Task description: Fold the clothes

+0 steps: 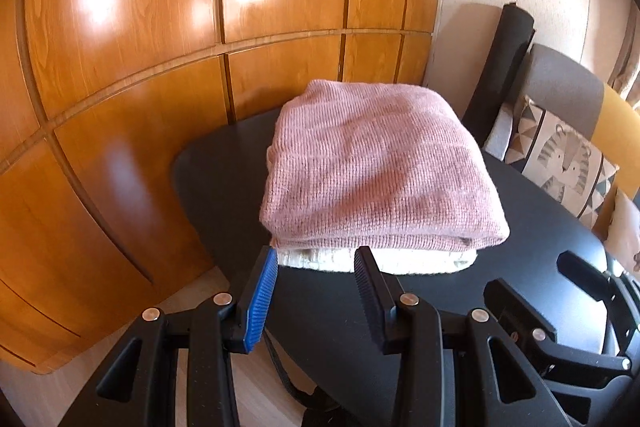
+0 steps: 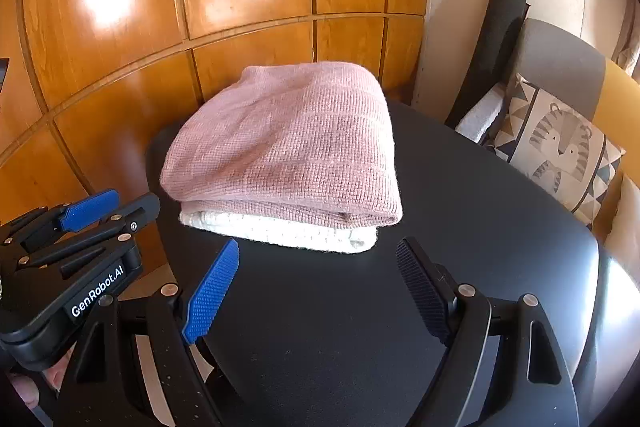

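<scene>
A folded pink knit sweater (image 1: 376, 167) lies on top of a folded white knit garment (image 1: 400, 261) on a black round table (image 1: 340, 327). My left gripper (image 1: 318, 253) is open, its blue and black pads just short of the stack's near edge with nothing between them. In the right wrist view the same pink sweater (image 2: 288, 151) and white garment (image 2: 288, 231) sit ahead of my right gripper (image 2: 318, 245), which is open wide over bare table (image 2: 340, 327). The left gripper (image 2: 136, 199) shows at the left, beside the stack. The right gripper (image 1: 528, 273) shows at lower right.
Glossy wooden cupboard doors (image 1: 160, 67) stand close behind the table. At right are a chair with a tiger-print cushion (image 2: 560, 147), a rolled black mat (image 2: 492, 55) leaning on the wall, and pale wood floor (image 1: 200, 307) below. A hand (image 2: 28, 387) shows at lower left.
</scene>
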Available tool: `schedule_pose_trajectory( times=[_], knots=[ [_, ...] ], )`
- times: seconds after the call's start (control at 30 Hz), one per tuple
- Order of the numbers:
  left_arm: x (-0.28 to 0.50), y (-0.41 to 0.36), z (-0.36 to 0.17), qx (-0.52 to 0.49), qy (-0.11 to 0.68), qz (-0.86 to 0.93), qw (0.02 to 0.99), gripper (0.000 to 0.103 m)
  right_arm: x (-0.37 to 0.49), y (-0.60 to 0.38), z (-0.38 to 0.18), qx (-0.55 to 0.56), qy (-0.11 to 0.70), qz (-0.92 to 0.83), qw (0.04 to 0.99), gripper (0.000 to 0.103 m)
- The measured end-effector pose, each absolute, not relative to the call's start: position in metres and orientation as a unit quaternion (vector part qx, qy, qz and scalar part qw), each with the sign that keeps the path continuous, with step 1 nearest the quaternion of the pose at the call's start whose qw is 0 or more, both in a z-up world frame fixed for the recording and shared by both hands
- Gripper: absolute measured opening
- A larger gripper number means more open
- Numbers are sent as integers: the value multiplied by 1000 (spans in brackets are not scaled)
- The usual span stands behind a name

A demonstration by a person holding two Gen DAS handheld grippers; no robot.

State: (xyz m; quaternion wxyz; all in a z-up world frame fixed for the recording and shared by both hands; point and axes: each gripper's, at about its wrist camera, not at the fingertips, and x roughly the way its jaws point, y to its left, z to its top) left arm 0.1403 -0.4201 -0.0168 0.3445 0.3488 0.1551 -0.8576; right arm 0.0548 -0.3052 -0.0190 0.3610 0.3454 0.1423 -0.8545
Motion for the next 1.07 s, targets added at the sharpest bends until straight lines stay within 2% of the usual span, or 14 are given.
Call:
schedule_pose_trajectory(
  times=[0.33, 0.5, 0.73, 1.07],
  knots=[
    [135, -416, -16, 358, 130, -847, 371, 41, 53, -305, -23, 350, 141, -854, 357, 84],
    [140, -417, -17, 334, 143, -857, 365, 41, 52, -305, -24, 354, 139, -853, 357, 84],
    [146, -408, -11, 290, 119, -881, 355, 41, 52, -306, -27, 358, 139, -851, 358, 84],
    [142, -406, -13, 300, 110, -878, 356, 41, 52, -303, -28, 362, 138, -848, 361, 84]
  ],
)
